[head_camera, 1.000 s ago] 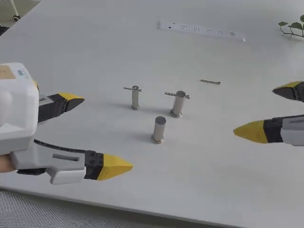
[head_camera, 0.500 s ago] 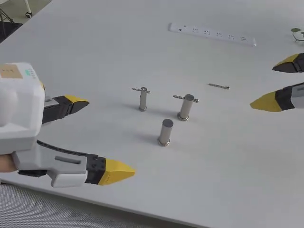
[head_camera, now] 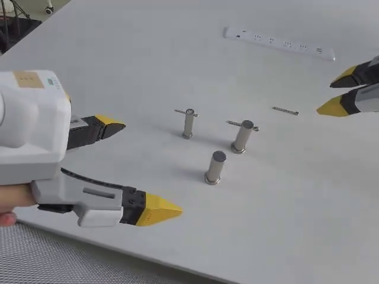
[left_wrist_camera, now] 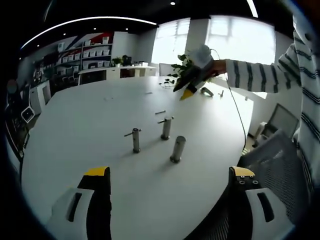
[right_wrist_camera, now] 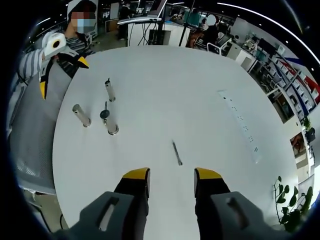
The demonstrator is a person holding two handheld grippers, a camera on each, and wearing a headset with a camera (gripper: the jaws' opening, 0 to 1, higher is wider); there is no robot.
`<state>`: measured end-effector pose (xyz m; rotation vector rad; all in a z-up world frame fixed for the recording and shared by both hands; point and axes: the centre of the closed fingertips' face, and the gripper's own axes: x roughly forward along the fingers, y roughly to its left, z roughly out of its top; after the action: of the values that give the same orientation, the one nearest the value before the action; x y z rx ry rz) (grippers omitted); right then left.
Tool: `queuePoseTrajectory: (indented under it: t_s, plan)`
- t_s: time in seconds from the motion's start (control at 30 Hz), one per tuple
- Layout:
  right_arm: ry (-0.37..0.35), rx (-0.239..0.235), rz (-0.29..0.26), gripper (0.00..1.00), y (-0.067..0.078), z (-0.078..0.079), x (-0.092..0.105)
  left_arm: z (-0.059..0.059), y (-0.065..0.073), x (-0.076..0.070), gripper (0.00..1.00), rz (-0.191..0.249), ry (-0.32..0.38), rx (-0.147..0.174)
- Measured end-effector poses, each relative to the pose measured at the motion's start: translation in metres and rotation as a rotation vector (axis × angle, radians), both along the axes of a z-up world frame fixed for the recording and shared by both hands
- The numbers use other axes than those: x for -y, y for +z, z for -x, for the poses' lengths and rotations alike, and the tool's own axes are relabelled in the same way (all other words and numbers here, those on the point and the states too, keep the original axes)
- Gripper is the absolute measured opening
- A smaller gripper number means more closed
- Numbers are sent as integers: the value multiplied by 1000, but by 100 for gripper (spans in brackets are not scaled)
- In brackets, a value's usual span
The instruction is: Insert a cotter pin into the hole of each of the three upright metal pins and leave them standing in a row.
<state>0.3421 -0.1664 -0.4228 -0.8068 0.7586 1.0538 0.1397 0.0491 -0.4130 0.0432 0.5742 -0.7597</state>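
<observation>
- Right tool [right_wrist_camera: 171, 175]: jaws parted to a moderate gap, holding nothing, poised above the table [head_camera: 296, 225].
- Cotter pin [right_wrist_camera: 176, 153]: lies flat just ahead of the jaw tips, centred on the gap, its long axis nearly in line with the tool's heading.
- Bare metal pin [head_camera: 216, 167]: upright, well beyond, toward the left tool [head_camera: 148, 167], which is wide and empty.
- Judgement: the right tool is nearer and should pick.

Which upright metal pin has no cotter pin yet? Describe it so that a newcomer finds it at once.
On the white table, nearer than the power strip, three upright metal pins stand together. Take the front pin, nearest the person: its top is bare, while the rear-left pin and the rear-right pin each carry a cotter pin crosswise.
</observation>
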Motion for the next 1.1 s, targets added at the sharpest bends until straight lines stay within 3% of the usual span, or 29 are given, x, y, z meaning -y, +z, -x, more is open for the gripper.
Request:
queuePoseTrajectory:
  t_s: [0.13,0.23,0.47,0.63,0.77,0.9,1.1]
  plan:
    - [24,-13,13,25,-12,-7,-6,-4,-3,0,97,1,6,-7]
    - [66,11,50,22,-22,-15,-12,-5,-4,0,97,1,5,-11]
    - [88,-20,94,20,-41,-22,-20,-4,-9,1,96,1,7,-34]
    - [95,-33,123,16,-52,-27,-21,-6,-5,1,95,26,27,-30]
    - [92,-62,139,15,-66,-43,-16,-7,-4,1,94,33,35,-29]
    - [90,-77,144,13,-69,-36,-15,-6,-6,0,93,50,56,-58]
    - [101,-80,168,8,-73,-40,-15,-6,-8,-1,91,45,62,-56]
